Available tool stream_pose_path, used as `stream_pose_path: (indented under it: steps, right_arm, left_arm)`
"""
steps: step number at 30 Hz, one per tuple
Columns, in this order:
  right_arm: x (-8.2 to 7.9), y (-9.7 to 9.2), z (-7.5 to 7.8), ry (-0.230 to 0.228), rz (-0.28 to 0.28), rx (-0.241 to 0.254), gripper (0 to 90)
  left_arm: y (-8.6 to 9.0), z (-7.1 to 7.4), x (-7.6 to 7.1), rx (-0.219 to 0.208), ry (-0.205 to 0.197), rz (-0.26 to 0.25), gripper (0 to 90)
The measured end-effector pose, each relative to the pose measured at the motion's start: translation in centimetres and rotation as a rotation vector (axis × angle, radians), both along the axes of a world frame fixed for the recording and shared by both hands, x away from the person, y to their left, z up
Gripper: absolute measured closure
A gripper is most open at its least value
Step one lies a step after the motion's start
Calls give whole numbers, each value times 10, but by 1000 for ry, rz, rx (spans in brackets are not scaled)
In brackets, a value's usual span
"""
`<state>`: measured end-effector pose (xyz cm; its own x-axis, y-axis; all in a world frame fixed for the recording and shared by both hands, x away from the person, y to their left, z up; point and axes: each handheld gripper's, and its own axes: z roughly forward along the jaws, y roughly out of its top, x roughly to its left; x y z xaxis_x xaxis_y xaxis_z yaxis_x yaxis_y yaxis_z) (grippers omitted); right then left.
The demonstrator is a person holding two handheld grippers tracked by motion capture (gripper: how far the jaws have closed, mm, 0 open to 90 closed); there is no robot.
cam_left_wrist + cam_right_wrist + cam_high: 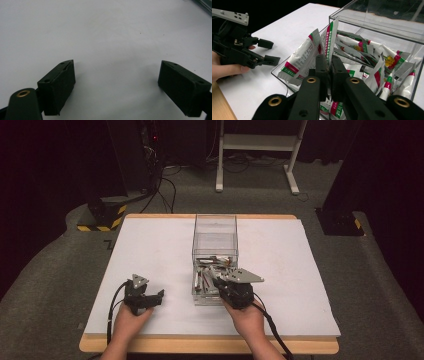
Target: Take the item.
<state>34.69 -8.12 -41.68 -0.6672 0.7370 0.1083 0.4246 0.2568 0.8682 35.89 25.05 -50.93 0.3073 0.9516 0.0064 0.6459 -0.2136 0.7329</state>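
The right gripper (pixel 329 66), black and two-jawed, reaches down into the near end of the clear rectangular plastic box (pixel 215 227); its jaws are pressed nearly together around the edge of one upright white sachet with a green and red stripe (pixel 329 37); in the high view this gripper (pixel 220 282) sits over the box's near half, one hand (pixel 246 319) behind it. Around the pinched packet lie many similar white sachets (pixel 362 53), heaped and overlapping, too tangled to count exactly. The box stands mid-table on the white sheet (pixel 150 245), its far half bare. To the left, well apart from the box, the left gripper (pixel 150 297) rests near the table's front edge in the other hand (pixel 129 320); its two jaws stand wide apart over bare white surface, gripping nothing (pixel 117 82); one cable (pixel 114 302) trails from it.
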Motion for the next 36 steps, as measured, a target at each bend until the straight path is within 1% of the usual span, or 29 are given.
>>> stream_pose_path:
  steps: [10,15,28,36]
  right_arm:
    - [-1,-3,3,-21,-3,7,871]
    - [0,-5,5,-23,-7,9,871]
    - [1,-14,14,-49,-26,30,871]
    - [2,-16,19,-62,-27,34,871]
  left_arm:
    - [0,0,0,0,0,0,143]
    - [0,0,0,-2,0,1,144]
    - [0,0,0,0,0,0,144]
    - [0,0,0,-1,1,0,143]
